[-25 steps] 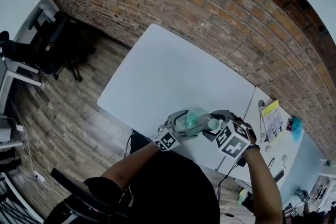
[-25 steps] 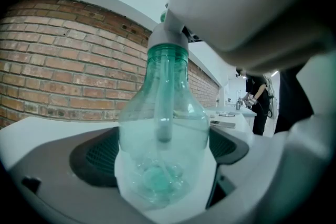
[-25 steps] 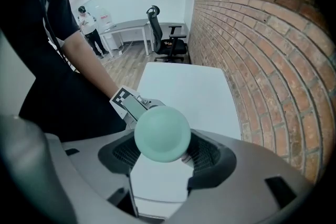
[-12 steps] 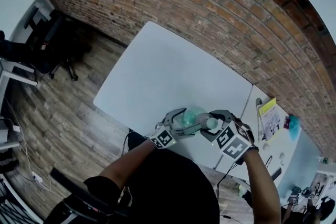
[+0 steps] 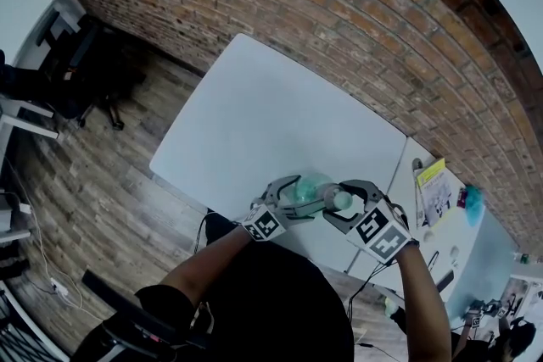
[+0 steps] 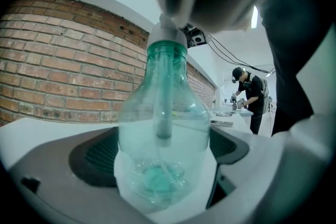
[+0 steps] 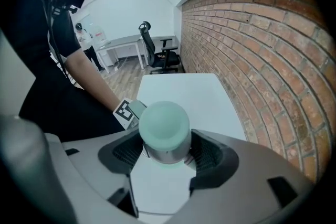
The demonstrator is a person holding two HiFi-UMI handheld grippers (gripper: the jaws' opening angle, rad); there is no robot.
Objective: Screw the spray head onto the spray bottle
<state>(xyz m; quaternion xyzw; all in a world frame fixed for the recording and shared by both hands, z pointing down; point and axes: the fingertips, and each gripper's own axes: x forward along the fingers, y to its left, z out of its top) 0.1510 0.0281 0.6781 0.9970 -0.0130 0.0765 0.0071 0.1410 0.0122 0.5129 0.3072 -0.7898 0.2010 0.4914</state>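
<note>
Clear green-tinted spray bottle (image 6: 163, 128) with inner dip tube, clamped in left gripper (image 5: 293, 196); right gripper (image 5: 343, 204) clasps pale-green spray head (image 7: 164, 124), rolled slightly since earlier

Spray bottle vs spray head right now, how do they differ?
The spray bottle is clear, green-tinted; the spray head is opaque, pale green over a silvery collar. The left gripper clamps the bottle, the right gripper the head. The bottle is wider. Both are held off the table.
</note>
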